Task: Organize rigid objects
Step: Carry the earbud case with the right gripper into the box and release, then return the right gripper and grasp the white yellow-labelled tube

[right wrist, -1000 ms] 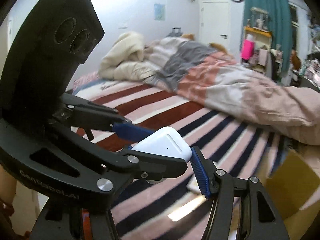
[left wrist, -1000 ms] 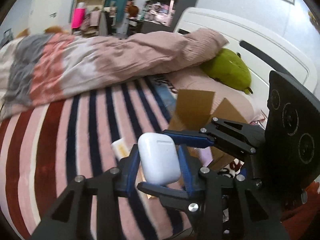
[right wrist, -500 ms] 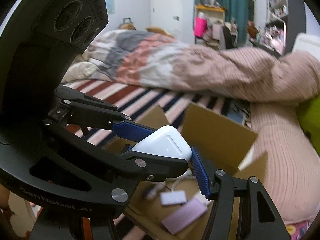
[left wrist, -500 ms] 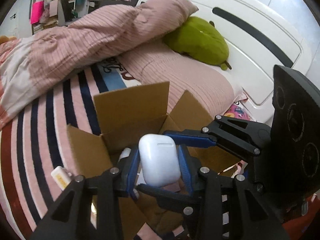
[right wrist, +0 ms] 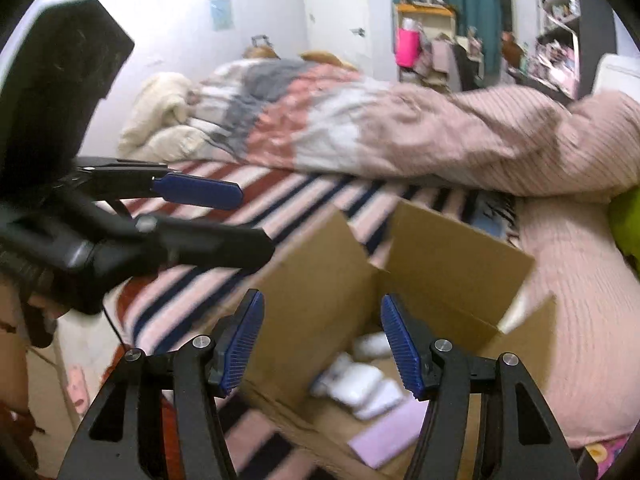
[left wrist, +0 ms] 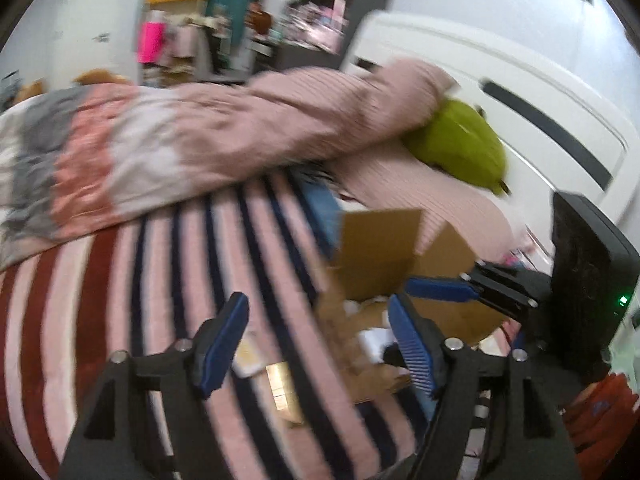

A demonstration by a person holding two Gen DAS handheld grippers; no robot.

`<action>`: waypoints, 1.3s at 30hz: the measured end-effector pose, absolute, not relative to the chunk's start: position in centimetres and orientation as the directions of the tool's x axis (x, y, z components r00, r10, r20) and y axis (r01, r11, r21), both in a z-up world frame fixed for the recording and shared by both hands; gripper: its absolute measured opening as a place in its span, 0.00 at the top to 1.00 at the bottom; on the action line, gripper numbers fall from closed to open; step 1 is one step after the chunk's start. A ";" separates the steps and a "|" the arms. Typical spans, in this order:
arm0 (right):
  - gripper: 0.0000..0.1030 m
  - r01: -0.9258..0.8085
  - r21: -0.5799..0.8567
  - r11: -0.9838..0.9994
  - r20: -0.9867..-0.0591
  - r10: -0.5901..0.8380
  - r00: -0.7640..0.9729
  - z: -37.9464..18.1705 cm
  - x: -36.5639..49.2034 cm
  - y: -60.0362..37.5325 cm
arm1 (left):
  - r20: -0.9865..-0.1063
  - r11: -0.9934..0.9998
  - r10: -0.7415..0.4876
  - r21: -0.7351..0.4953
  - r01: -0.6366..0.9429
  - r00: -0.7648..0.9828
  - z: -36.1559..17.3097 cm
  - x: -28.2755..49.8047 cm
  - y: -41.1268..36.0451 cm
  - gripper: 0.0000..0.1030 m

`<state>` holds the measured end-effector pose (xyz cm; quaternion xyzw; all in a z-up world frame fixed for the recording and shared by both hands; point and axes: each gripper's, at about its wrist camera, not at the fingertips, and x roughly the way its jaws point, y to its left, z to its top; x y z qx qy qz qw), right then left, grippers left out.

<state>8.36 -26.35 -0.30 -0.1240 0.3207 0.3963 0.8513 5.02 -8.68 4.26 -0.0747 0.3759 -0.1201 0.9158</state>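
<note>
Earbud case (right wrist: 354,380): white, rounded, lying down inside the box with a couple of other whitish bits beside it; it's blurry, so I can't tell you exactly which blob is which.
Box (right wrist: 460,256): brown cardboard, flaps standing up, sitting on the striped bed right next to the pink pillow.
Your left gripper (left wrist: 316,346): blue pads spread wide apart, nothing between them. It hangs over the striped blanket with the box just off to its right side.
Your right gripper (right wrist: 322,346): also spread wide, nothing clamped. It's parked right above the open box, looking down into it.
Purple thing (right wrist: 390,432): flat lilac card or pouch lying on the box floor, nearer the camera than the white stuff.
Small pack (left wrist: 248,354): pale yellowish item on the blanket outside the box, just left of it, with a shiny gold-ish one (left wrist: 282,384) beside it.
Blanket (left wrist: 120,280): pink with red and navy stripes, covers the mattress under everything.
Duvet (left wrist: 200,140): bunched up across the back, grey, coral and pink.
Green plush (left wrist: 460,148): up by the white headboard (left wrist: 520,92), resting on the pillow (right wrist: 576,280).
Sharpness: both views are smeared, so small details are a no-go.
</note>
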 end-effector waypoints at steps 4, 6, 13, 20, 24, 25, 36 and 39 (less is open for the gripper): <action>0.44 -0.824 0.037 0.565 -0.624 0.657 0.422 -0.2 5.9 -21.8 | -0.669 0.983 -0.145 -0.181 0.029 0.729 3.1 1.8 -3.4 0.31; 0.44 -0.850 0.024 0.527 -0.634 0.665 0.394 -0.9 4.9 -19.0 | -0.680 0.988 -0.088 -0.153 -0.023 0.728 1.9 0.5 -1.3 0.31; 0.44 -0.856 0.024 0.516 -0.739 0.586 0.332 -7.4 4.5 -10.9 | -0.696 0.986 -0.030 -0.137 -0.091 0.718 -3.4 -2.9 3.6 0.31; 0.44 -0.617 -0.181 0.766 -0.764 0.286 0.579 -15.0 9.5 -10.6 | -0.706 0.985 -0.056 -0.156 -0.077 0.706 -7.4 -4.3 5.3 0.31; 0.45 -0.557 -0.190 0.808 -0.773 0.226 0.592 -16.8 12.6 -11.3 | -0.704 0.979 -0.080 -0.187 -0.076 0.706 -8.2 -4.3 5.7 0.31; 0.45 -0.562 -0.179 0.808 -0.776 0.235 0.585 -17.1 13.0 -11.3 | -0.705 0.979 -0.080 -0.190 -0.079 0.705 -8.3 -4.3 5.7 0.31; 0.70 -0.664 -0.152 0.732 -0.765 0.338 0.548 -15.4 11.0 -10.6 | -0.705 0.979 -0.104 -0.198 -0.054 0.701 -7.0 -3.7 3.7 0.31; 0.70 -0.751 -0.079 0.656 -0.748 0.458 0.480 -13.0 8.4 -10.3 | -0.686 0.973 -0.144 -0.228 -0.022 0.713 -5.5 -3.3 2.6 0.31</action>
